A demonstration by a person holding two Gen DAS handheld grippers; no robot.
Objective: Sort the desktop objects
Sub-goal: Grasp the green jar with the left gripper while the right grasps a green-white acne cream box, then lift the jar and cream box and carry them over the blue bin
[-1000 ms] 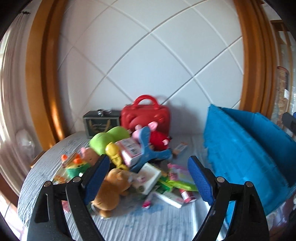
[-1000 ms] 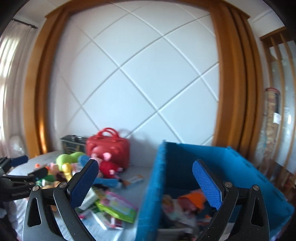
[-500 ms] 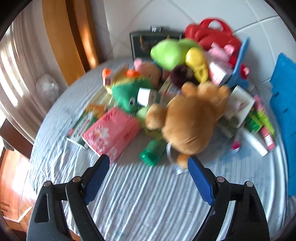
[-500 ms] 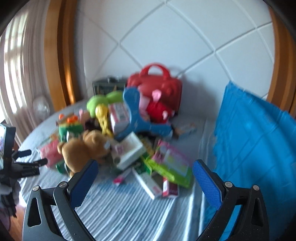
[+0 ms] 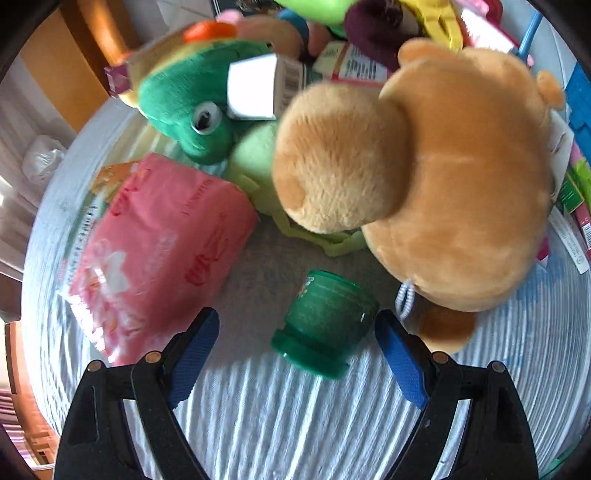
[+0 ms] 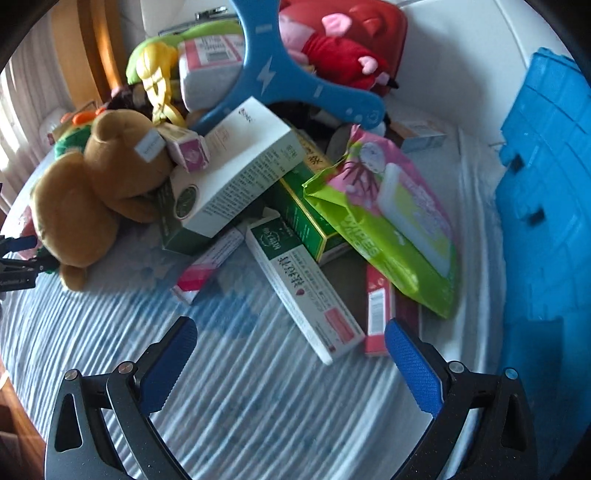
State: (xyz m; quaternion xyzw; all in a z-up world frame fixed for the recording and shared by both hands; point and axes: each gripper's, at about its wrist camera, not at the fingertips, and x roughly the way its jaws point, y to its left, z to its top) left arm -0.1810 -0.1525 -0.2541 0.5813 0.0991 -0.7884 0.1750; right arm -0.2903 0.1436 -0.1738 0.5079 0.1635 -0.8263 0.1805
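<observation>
A heap of toys and boxes covers a round table with a striped cloth [image 6: 240, 398]. My left gripper [image 5: 297, 325] is open, pointing steeply down, its blue pads on either side of a small green jar [image 5: 325, 321] lying on its side, not touching it. Just behind the jar lie a brown plush bear [image 5: 436, 177], a pink tissue pack [image 5: 155, 251] and a green plush toy [image 5: 184, 96]. My right gripper [image 6: 290, 332] is open over bare cloth, in front of a long white toothpaste box [image 6: 301, 288], a white-green box [image 6: 240, 173] and a green wipes pack [image 6: 388, 218].
A blue folding crate [image 6: 546, 221] stands at the table's right side. A blue boomerang-shaped toy [image 6: 280, 81], a red pig plush [image 6: 340, 48] and a red case [image 6: 388, 22] lie at the back. The left gripper's tips [image 6: 18, 254] show at the left edge.
Both grippers have tipped from looking at the wall down toward the table and dropped close to the heap. The left one now straddles the green jar; both stay open.
</observation>
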